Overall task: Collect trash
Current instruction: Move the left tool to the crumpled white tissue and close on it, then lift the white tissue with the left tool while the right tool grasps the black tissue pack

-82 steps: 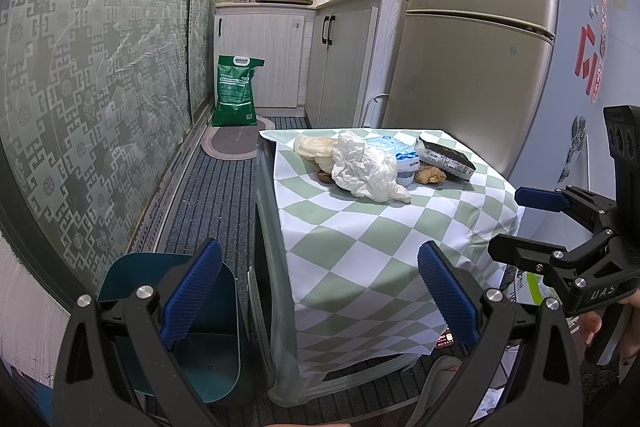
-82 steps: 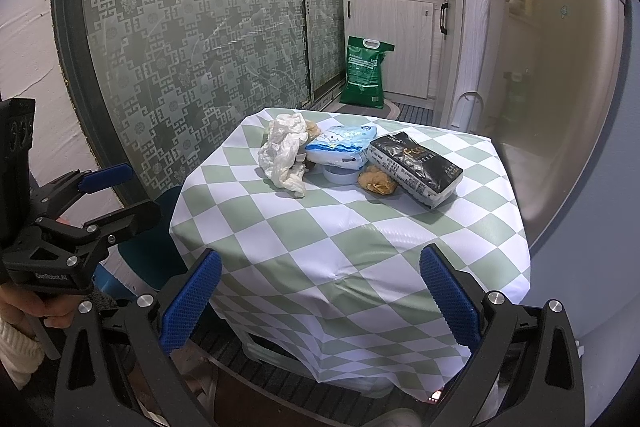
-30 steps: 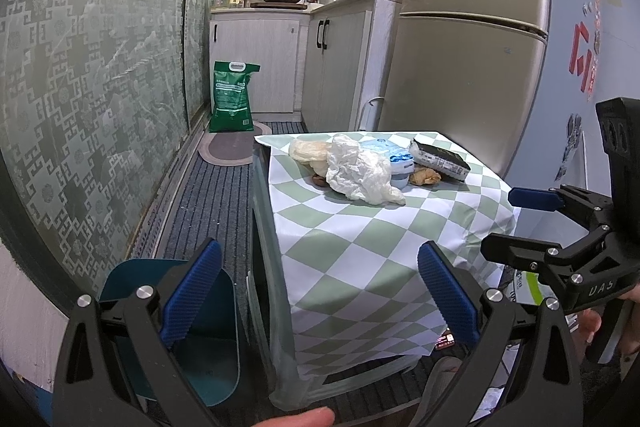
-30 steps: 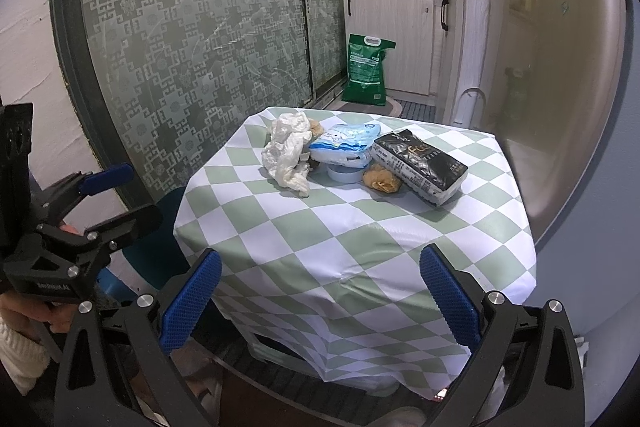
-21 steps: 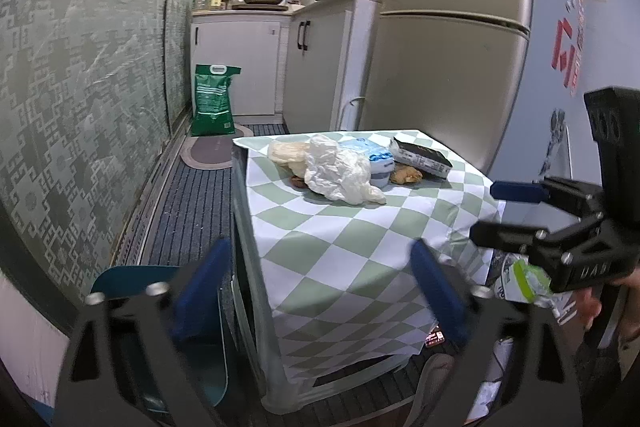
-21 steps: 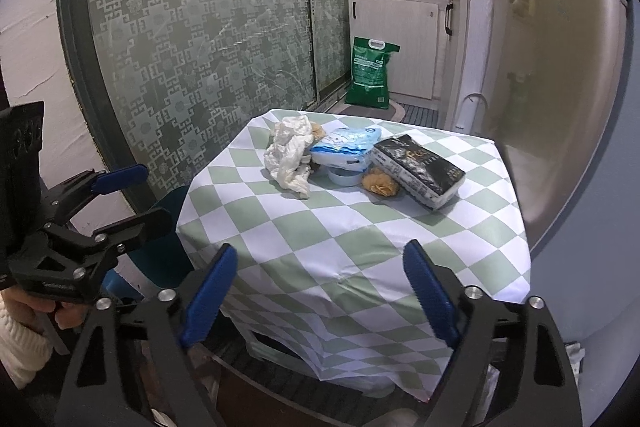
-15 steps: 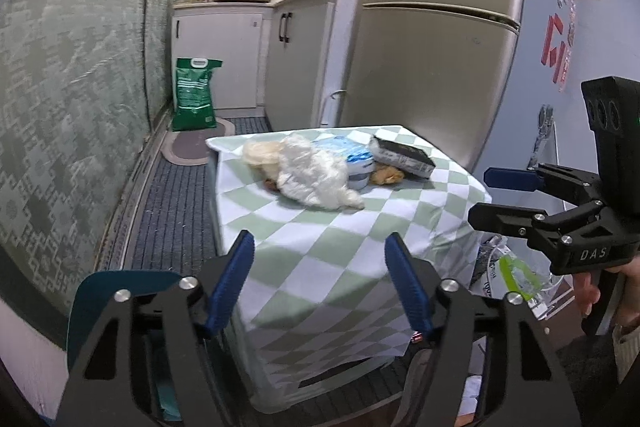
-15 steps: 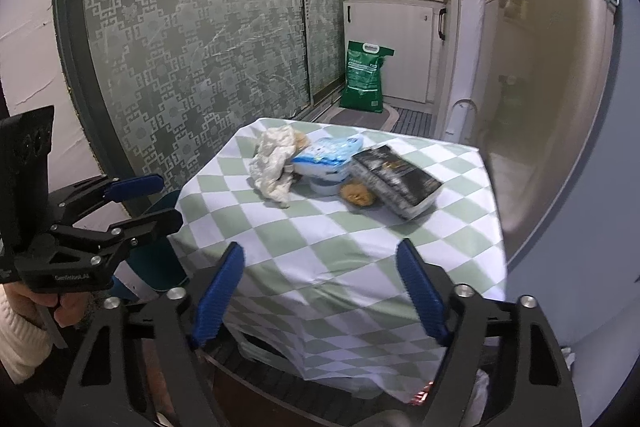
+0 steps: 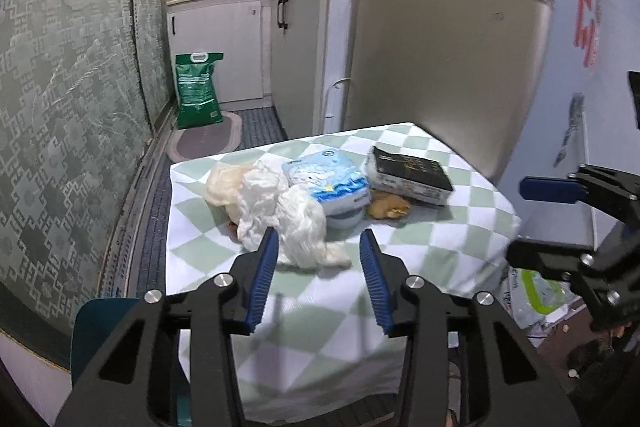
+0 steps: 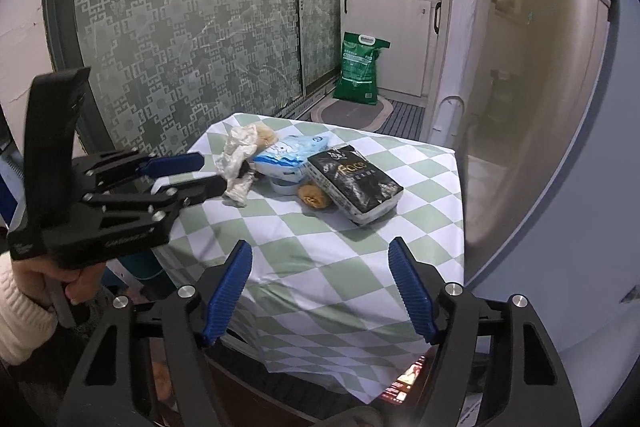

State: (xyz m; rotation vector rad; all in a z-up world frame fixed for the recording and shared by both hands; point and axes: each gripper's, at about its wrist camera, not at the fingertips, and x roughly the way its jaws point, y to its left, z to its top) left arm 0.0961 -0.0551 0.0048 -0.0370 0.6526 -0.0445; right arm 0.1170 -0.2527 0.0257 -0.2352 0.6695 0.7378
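A pile of trash lies on a table with a green-and-white checked cloth (image 9: 420, 259): a crumpled white plastic bag (image 9: 288, 215), a cream bag (image 9: 224, 183) behind it, a blue-and-white packet (image 9: 332, 179) on a small white tub, a brown pastry (image 9: 388, 207) and a black packet (image 9: 412, 173). My left gripper (image 9: 316, 279) is open and empty, close in front of the white bag; it also shows in the right wrist view (image 10: 188, 175). My right gripper (image 10: 320, 291) is open and empty over the table's near edge, short of the black packet (image 10: 356, 183).
A teal bin (image 9: 96, 327) stands on the floor left of the table. A fridge (image 9: 440, 47) stands behind the table at the right, patterned glass doors (image 9: 60, 107) at the left. A green sack (image 9: 198, 89) leans on the far cabinets.
Both grippers have moved forward towards the table and their jaws have narrowed, while still open. The left gripper now reaches the white bag. The trash has not moved.
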